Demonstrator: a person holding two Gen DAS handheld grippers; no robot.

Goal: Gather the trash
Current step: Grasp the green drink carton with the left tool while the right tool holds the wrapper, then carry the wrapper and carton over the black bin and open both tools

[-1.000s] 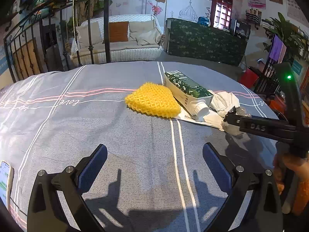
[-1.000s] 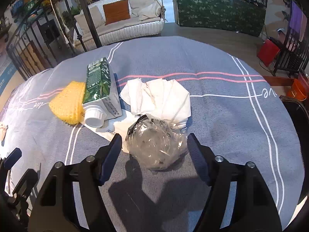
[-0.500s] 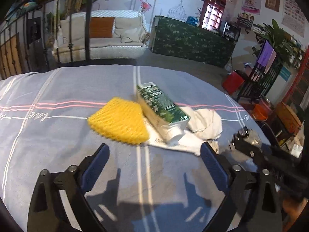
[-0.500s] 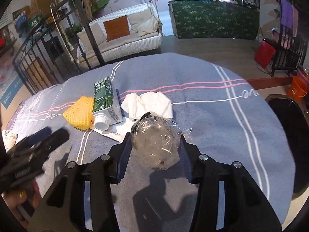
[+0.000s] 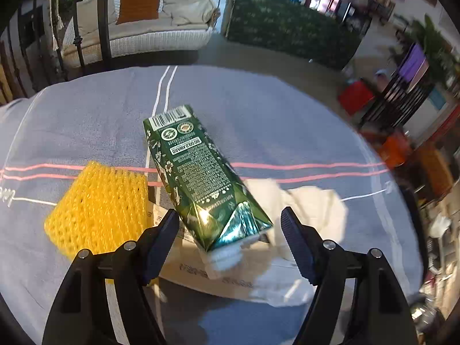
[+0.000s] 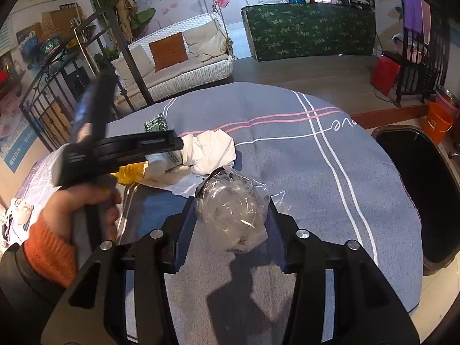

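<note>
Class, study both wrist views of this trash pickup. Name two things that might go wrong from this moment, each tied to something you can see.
1. The left tongs are closing around the green carton, which lies skewed between the pads; it may twist or slip out.
2. The right tongs pinch a crumpled clear plastic bag; thin, slippery film could slide free before reaching the black bin.

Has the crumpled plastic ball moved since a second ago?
Yes. The plastic ball, clamped in the right claw, has come off the white tissue it sat against, toward the camera.
</note>
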